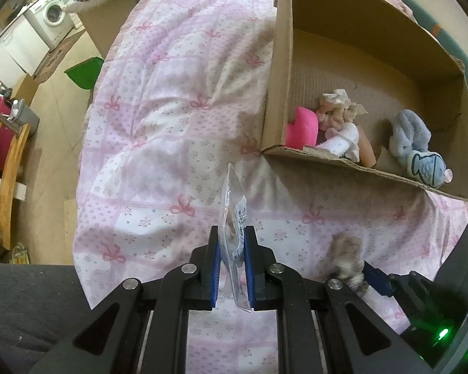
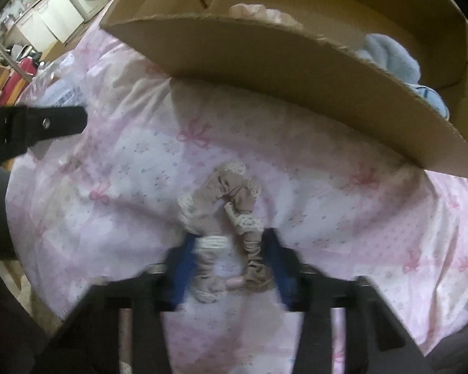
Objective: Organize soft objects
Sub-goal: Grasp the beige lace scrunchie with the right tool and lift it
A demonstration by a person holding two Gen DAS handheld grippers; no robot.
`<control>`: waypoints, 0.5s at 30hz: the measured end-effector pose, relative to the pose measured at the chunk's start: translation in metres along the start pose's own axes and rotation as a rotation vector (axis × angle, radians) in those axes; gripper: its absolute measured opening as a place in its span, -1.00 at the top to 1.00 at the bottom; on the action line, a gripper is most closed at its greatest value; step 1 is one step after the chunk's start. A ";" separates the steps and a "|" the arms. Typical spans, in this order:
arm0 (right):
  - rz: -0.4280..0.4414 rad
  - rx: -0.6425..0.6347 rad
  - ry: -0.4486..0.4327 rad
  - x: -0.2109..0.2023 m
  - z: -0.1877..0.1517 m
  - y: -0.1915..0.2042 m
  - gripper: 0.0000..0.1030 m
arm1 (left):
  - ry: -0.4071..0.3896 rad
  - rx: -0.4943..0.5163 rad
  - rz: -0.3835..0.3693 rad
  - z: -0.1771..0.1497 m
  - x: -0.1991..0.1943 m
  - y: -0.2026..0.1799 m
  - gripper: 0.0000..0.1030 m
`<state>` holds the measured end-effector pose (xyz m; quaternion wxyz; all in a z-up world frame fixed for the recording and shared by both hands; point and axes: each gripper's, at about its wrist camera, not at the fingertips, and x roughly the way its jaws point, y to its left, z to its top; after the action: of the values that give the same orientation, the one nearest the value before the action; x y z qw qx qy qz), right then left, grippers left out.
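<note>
Right wrist view: the right hand-held gripper (image 2: 229,261) is clenching a beige lace scrunchie (image 2: 224,215) on the bed (image 2: 343,218), while the left hand-held gripper (image 1: 231,268) grasps a clear plastic packet (image 1: 234,218); next, lift both into the cardboard box (image 1: 280,99) at far right.

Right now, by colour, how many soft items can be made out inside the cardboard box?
In the cardboard box, left wrist view:
Pink cushion: 1
Beige-and-white frilly pieces, bunched; separate count unclear: 1 cluster
Light blue plush with fish patch: 1
Total: 3
</note>
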<state>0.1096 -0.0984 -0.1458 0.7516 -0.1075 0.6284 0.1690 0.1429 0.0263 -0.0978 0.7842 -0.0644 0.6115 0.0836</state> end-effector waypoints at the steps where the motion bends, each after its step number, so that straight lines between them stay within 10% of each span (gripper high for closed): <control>1: -0.002 0.009 -0.001 -0.001 0.000 -0.001 0.59 | 0.000 0.001 0.000 0.000 0.000 0.000 0.76; 15: 0.068 0.224 -0.149 -0.050 -0.008 -0.055 0.73 | -0.003 0.010 -0.006 -0.002 0.000 -0.002 0.76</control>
<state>0.1159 -0.1581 -0.1007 0.7975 0.0113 0.5889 0.1307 0.1414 0.0245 -0.0979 0.7858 -0.0618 0.6104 0.0784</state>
